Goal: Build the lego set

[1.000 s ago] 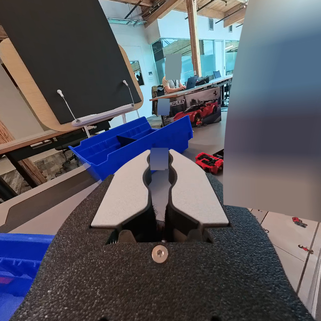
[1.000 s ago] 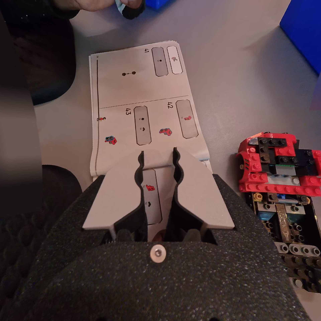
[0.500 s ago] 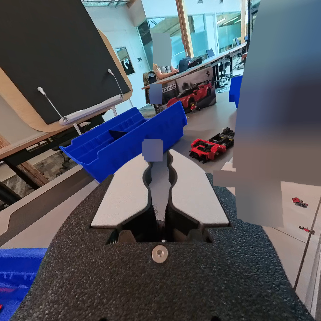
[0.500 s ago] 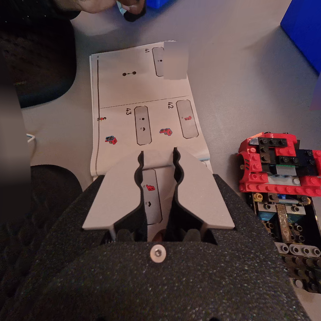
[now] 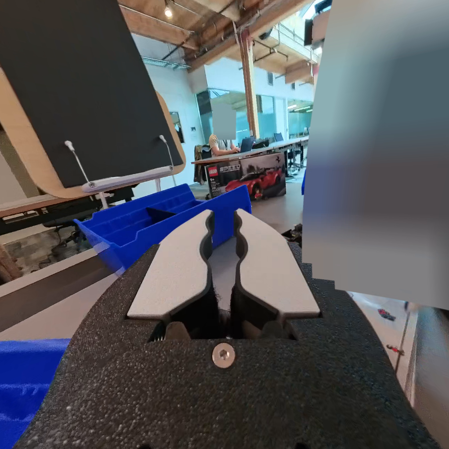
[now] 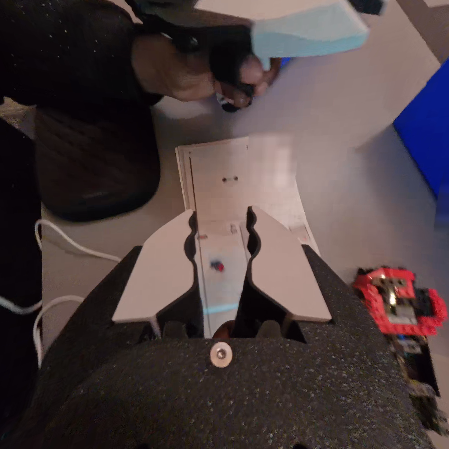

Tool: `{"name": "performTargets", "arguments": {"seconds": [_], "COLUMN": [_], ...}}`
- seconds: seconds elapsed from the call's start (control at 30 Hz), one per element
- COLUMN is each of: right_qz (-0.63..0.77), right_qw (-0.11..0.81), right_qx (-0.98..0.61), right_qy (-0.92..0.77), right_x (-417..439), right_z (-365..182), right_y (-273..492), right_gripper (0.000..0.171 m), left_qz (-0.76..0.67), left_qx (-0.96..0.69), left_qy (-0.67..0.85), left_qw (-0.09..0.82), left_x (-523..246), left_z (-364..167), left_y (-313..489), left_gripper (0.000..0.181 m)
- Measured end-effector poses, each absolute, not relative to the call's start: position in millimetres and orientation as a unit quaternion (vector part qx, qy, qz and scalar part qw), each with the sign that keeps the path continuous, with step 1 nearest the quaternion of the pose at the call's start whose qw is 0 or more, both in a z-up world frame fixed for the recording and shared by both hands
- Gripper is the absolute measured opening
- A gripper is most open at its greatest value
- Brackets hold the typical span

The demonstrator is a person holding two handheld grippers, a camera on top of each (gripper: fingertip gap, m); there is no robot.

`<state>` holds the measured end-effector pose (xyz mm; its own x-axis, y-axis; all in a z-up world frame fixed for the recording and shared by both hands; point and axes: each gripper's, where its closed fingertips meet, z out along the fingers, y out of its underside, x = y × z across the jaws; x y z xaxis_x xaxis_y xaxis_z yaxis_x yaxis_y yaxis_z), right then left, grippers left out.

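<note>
The partly built red and black lego car lies on the grey table at the right of the right wrist view, blurred by motion. The open instruction booklet lies ahead of my right gripper, which is open, empty and held above the page. My left gripper is slightly open and empty, held level above the table and pointing at a blue bin. Only a dark sliver of the car shows in the left wrist view. The booklet lies at the lower right there.
The lego set box stands at the back. A black board on a stand rises at the left. A second blue bin is at the lower left, another at the right. A hand holds a light blue object. A white cable trails at the left.
The right gripper has pulled back and up from the booklet, so the hand with the light blue object now shows. The left gripper has tilted up, and the car is now mostly hidden.
</note>
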<state>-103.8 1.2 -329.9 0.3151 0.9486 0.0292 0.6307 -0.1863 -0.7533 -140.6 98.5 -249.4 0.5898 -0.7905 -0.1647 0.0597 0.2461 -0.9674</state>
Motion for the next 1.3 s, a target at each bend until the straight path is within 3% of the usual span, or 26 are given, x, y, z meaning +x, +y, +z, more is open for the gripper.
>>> {"name": "performTargets", "arguments": {"seconds": [0.27,0.5,0.67,1.1,1.3], "right_qz": [0.170,0.189,0.201,0.248,0.234], "right_qw": [0.369,0.394,0.356,0.348,0.334], "right_qx": [-0.728,-0.727,-0.743,-0.756,-0.763], "right_qy": [-0.551,-0.531,-0.529,-0.495,-0.501], "right_x": [-155.0,-156.3,-155.4,-154.6,-154.2], "right_z": [-373.8,-370.1,-382.6,-380.7,-387.2], "right_y": [-10.3,-5.5,-6.2,-1.4,-0.9], "right_gripper": [0.031,0.022,0.038,0.026,0.034], "left_qz": [-0.219,-0.220,-0.207,-0.209,-0.208], "left_qx": [-0.523,-0.529,-0.530,-0.531,-0.531], "left_qy": [0.366,0.359,0.375,0.375,0.378], "left_qw": [0.738,0.737,0.732,0.731,0.729], "left_x": [-141.5,-143.8,-140.0,-140.2,-139.3], "left_z": [-249.2,-249.9,-254.5,-254.7,-255.8], "left_y": [97.8,101.1,99.9,100.0,99.9], "left_gripper": [0.013,0.013,0.013,0.013,0.013]}}
